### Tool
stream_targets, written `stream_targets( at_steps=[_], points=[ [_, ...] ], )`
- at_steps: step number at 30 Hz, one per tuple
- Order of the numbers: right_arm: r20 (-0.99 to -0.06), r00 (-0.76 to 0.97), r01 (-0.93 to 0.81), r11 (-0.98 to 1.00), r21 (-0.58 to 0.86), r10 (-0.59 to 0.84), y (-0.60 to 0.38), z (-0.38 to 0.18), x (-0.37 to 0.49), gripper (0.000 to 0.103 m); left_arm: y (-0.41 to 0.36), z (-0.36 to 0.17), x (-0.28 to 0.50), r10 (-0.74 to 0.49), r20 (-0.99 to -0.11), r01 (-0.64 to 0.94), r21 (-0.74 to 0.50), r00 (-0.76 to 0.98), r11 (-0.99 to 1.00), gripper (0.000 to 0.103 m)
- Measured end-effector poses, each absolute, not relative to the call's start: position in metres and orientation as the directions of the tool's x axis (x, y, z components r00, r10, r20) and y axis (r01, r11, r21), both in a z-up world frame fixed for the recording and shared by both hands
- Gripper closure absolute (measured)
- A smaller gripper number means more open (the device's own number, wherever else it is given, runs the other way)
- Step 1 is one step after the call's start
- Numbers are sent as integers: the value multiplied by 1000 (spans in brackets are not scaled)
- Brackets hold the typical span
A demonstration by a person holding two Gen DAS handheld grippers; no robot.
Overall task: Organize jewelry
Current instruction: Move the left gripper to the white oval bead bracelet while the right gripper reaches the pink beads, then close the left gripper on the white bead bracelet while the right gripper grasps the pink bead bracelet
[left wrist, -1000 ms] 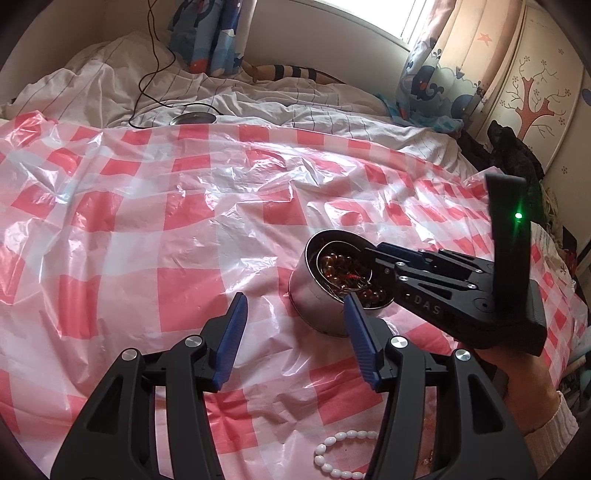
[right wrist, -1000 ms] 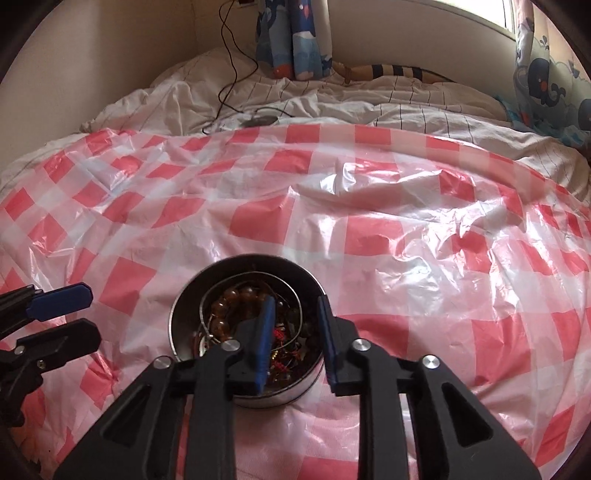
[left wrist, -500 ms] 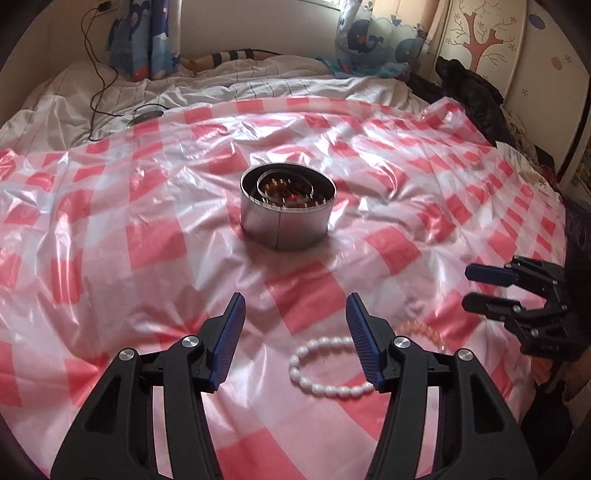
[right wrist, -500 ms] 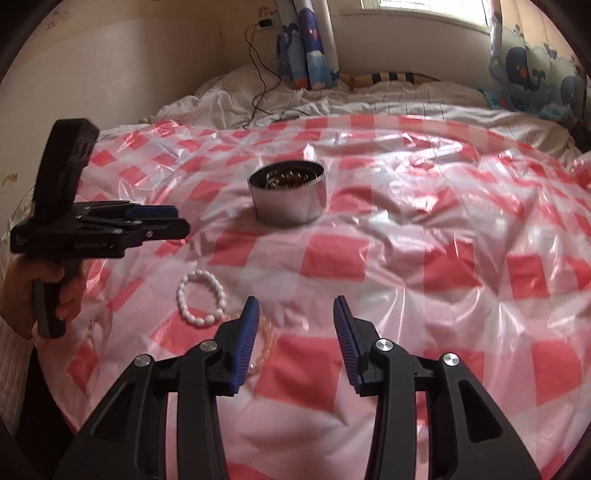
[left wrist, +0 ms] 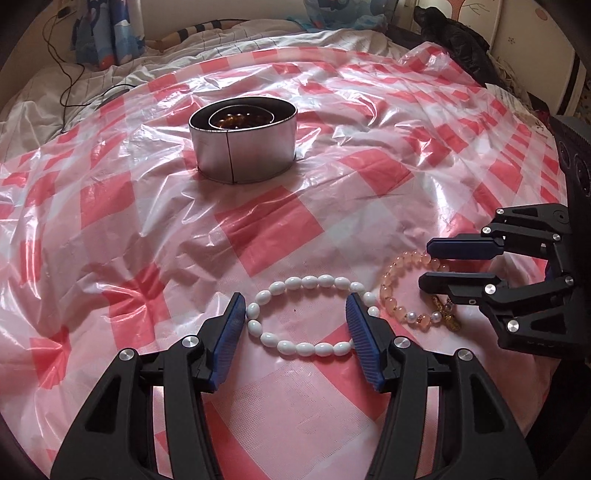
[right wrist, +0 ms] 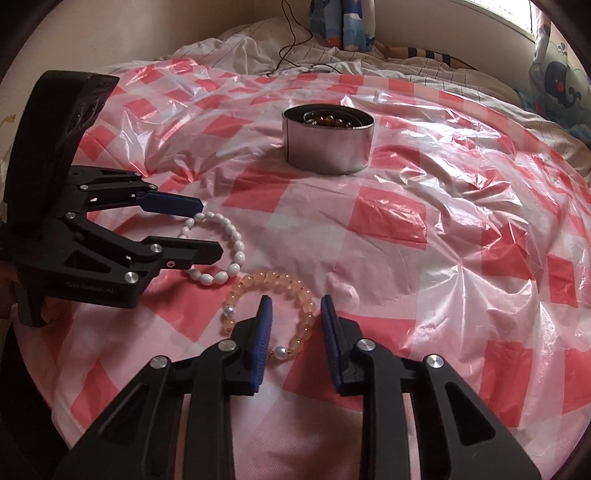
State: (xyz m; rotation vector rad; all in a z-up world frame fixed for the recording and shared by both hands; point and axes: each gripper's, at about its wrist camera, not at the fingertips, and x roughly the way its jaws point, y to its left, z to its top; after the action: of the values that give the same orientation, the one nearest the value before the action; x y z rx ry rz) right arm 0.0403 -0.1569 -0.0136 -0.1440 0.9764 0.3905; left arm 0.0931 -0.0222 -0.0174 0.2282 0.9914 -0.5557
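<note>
A white bead bracelet (left wrist: 306,282) lies flat on the red-checked plastic sheet (left wrist: 258,221); it also shows in the right wrist view (right wrist: 231,236). My left gripper (left wrist: 295,310) is open, its fingers on either side of the bracelet. A peach bead bracelet (right wrist: 273,280) lies just right of it, also in the left wrist view (left wrist: 391,302). My right gripper (right wrist: 295,306) is open, its fingers straddling the peach bracelet's right side. A round metal tin (left wrist: 243,147) holding brown beads stands farther back, also in the right wrist view (right wrist: 327,144).
The plastic sheet covers a bed with white striped bedding (right wrist: 258,40). A black cable (left wrist: 66,74) runs over the bedding at the back. Patterned curtains (right wrist: 343,22) hang behind. The sheet drops off at the near edges.
Both grippers pulled back from the tin toward the near edge and lowered. The left now straddles the white bracelet, the right the peach one. The right gripper opened wider.
</note>
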Motion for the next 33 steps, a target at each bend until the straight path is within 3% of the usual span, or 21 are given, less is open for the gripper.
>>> stream_targets(
  at_steps=[2,4,6,7,15,20,22,23,30,32,33],
  points=[
    [-835,492,-380,924,50,248,-157,-16,42,85,-22,-19,93,-347,-837,540,-75,423,838,52],
    [-836,493,-371,927,48,240,-159,-17,42,94,-21,-20,94,-351,-838,540,-82,417,837,69],
    [-830,504,-371,928,42,239,-160,-15,41,95,-19,-20,94,-357,-839,538,-93,412,838,92],
    [-827,510,-372,928,35,236,-160,-14,40,95,-19,-20,94,-360,-839,541,-96,407,835,96],
    [-752,615,-345,938,14,237,-163,6,39,95,-6,0,91,-415,-786,521,-141,458,842,97],
    [-772,594,-312,949,37,225,-171,2,49,93,-5,-14,101,-363,-826,493,-122,431,862,96],
    [-775,589,-304,951,48,228,-173,1,49,64,-8,-19,102,-354,-838,497,-117,415,860,96],
    [-773,592,-303,952,49,228,-173,1,48,62,-8,-19,101,-353,-839,499,-114,415,859,96],
    [-814,543,-321,947,25,206,-166,-13,52,62,-6,-24,105,-362,-844,483,-143,396,864,89],
    [-821,538,-327,945,9,194,-163,-16,52,68,-9,-25,104,-371,-844,493,-151,386,857,83],
    [-823,534,-335,942,4,194,-162,-17,51,76,-11,-26,102,-370,-845,499,-146,386,854,80]
  ],
)
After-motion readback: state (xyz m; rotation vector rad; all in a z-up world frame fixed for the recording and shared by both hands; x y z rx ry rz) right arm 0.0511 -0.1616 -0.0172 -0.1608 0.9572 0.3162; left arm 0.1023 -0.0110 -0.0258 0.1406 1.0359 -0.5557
